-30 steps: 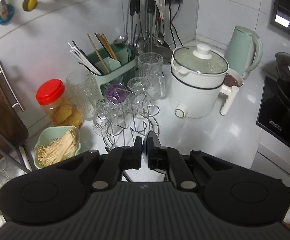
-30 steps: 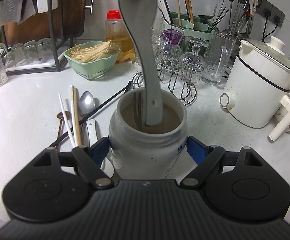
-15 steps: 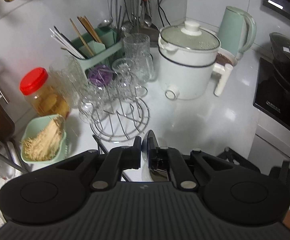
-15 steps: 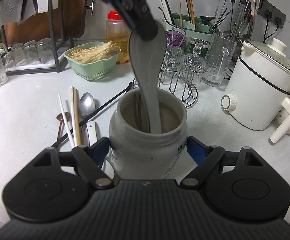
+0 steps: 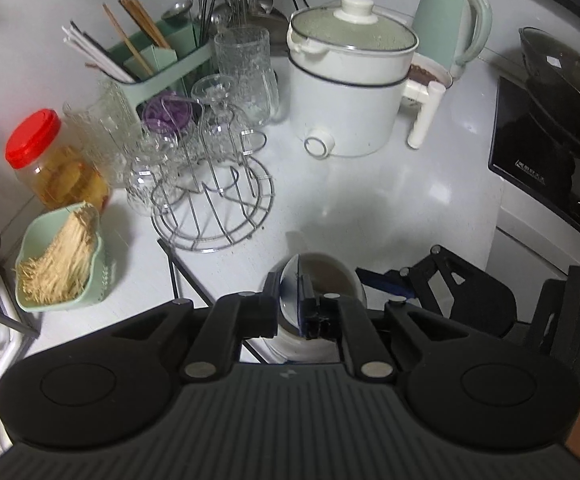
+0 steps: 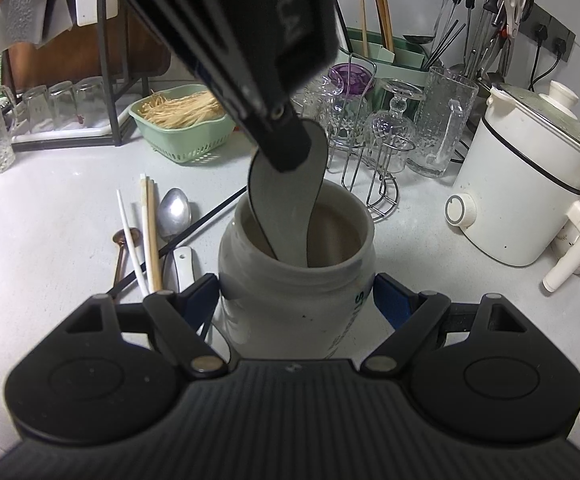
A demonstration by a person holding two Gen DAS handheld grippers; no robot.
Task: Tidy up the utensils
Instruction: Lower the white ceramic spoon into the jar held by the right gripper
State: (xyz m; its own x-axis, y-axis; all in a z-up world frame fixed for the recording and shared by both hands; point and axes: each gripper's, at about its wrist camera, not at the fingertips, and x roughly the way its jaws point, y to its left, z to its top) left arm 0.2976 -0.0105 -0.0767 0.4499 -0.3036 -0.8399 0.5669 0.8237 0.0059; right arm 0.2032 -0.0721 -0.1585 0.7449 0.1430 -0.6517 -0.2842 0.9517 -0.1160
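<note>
**Spoon going into the jar**

Left wrist view: the left gripper (image 5: 295,312) has the grey spoon (image 5: 290,292) between its jaws, which are opening, directly over the white jar (image 5: 330,276). Best to let go only once the handle is well inside the rim.

Right wrist view: the right gripper (image 6: 296,300) clamps the jar on the desk (image 6: 50,248); steady hold matters. Loose chopsticks (image 6: 150,236) and a metal spoon (image 6: 174,212) wait alongside.
</note>
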